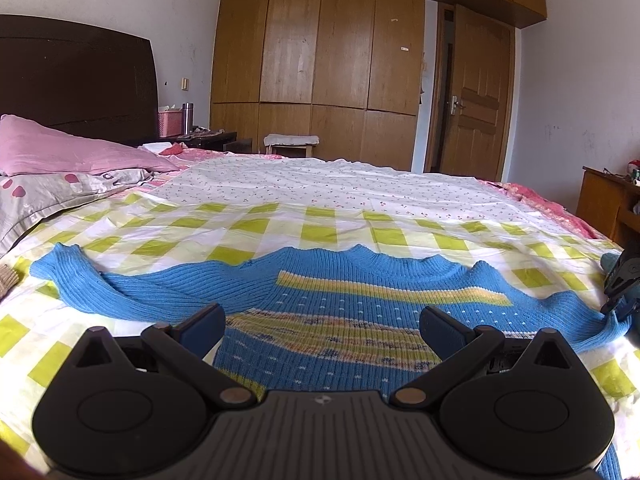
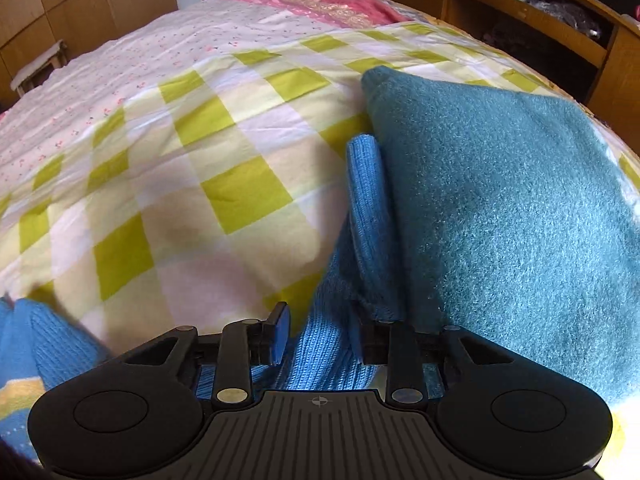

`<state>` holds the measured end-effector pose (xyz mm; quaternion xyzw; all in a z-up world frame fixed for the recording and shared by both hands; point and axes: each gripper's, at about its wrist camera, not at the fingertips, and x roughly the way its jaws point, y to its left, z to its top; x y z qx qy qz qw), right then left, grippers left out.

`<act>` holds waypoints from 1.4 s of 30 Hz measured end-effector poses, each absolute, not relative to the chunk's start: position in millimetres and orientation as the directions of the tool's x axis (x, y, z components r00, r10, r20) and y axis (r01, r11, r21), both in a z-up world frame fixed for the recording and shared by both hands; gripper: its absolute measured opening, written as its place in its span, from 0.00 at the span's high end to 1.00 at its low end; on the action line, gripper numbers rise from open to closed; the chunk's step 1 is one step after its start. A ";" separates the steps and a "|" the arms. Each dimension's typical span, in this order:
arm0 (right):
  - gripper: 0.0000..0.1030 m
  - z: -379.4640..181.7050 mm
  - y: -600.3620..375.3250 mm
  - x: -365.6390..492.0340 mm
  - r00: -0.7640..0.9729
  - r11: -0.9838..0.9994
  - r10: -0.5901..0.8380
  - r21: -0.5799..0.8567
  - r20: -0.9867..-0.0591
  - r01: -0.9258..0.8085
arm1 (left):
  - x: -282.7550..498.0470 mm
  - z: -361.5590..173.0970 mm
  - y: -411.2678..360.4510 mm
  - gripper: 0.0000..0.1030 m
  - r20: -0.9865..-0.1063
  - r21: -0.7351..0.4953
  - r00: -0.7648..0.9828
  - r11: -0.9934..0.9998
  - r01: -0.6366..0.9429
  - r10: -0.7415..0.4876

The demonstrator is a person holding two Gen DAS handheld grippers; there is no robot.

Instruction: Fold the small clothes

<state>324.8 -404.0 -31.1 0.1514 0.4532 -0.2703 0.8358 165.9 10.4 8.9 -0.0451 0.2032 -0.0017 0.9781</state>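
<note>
A blue knitted sweater (image 1: 328,300) with yellow and multicoloured stripes lies spread flat on the checked bed cover (image 1: 192,224). Its left sleeve (image 1: 68,272) is stretched out sideways. My left gripper (image 1: 322,324) hovers low over the sweater's body, jaws wide open and holding nothing. My right gripper (image 1: 618,292) shows at the right edge of the left wrist view, at the right sleeve. In the right wrist view the right sleeve (image 2: 366,184) runs up between the fingers of my right gripper (image 2: 322,332). Its jaws stand partly apart and loose around the sleeve.
A folded teal fleece item (image 2: 500,208) lies right beside the sleeve. Pink and grey pillows (image 1: 60,160) and a dark headboard (image 1: 80,80) are at the left. A wooden shelf unit (image 2: 560,24) stands past the bed's right edge, with a wardrobe (image 1: 320,40) and a door (image 1: 476,96) beyond.
</note>
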 end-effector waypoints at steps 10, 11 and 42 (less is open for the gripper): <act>0.94 35.9 -347.0 290.8 0.729 0.901 -0.077 0.265 -0.680 0.343 | 162.4 17.4 21.2 0.00 -0.375 -0.125 0.927 0.991 -0.039 -0.011; 0.94 44.5 -330.2 288.8 0.756 0.915 -0.024 0.289 -0.654 0.280 | 162.4 18.5 24.4 0.00 -0.371 -0.124 0.929 0.991 -0.049 -0.001; 0.68 -40.4 -83.9 282.6 0.623 0.831 0.305 -0.117 -0.720 -0.543 | 167.5 6.7 85.5 0.00 -0.399 -0.103 0.904 0.972 -0.212 0.155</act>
